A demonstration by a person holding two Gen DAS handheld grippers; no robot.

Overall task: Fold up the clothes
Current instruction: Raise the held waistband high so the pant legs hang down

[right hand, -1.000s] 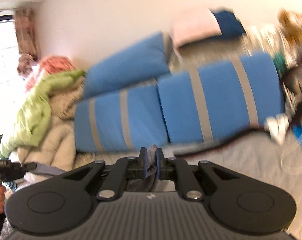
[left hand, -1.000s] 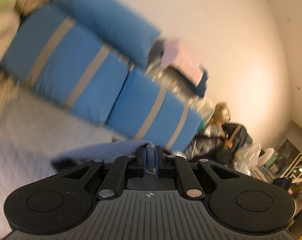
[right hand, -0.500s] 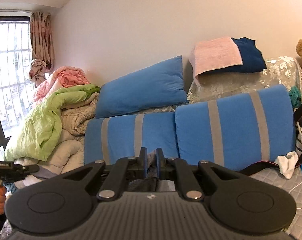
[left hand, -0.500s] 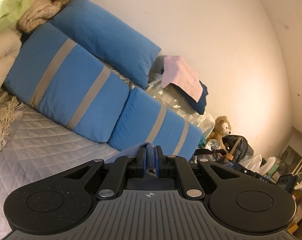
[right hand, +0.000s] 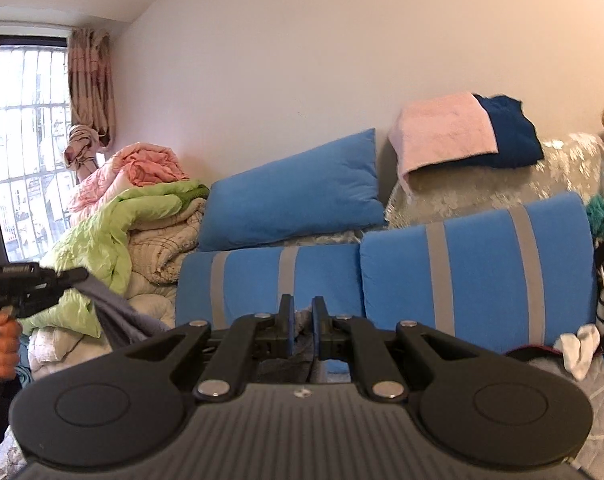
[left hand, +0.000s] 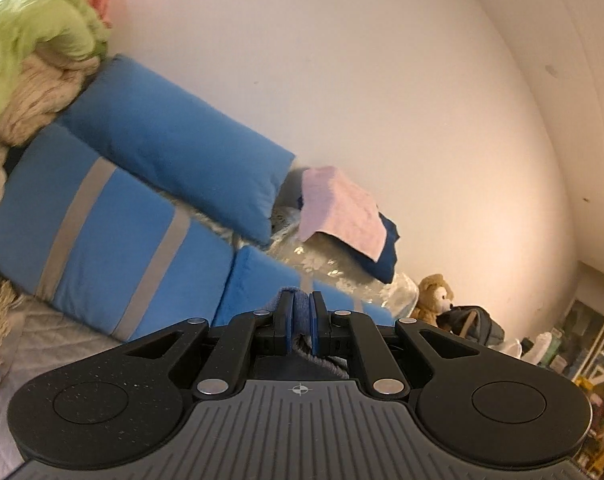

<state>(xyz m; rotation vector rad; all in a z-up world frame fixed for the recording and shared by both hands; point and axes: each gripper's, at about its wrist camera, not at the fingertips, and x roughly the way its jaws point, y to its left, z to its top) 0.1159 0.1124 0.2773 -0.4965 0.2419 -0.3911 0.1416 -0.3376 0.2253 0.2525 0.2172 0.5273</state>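
Hand-held grippers point(left hand: 301, 312) pinch blue-grey garment point(right hand: 118, 316).

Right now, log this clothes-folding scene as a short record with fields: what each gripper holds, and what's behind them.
left gripper: shut on the grey-blue garment
right gripper: shut on a pinch of cloth, probably the same garment
garment: in the right wrist view it hangs from the left gripper, draping down toward the right one
backdrop: two blue grey-striped cushions, blue pillow on top
left of the pillow: green quilt, pink quilt
shelf: pink towel over navy cloth
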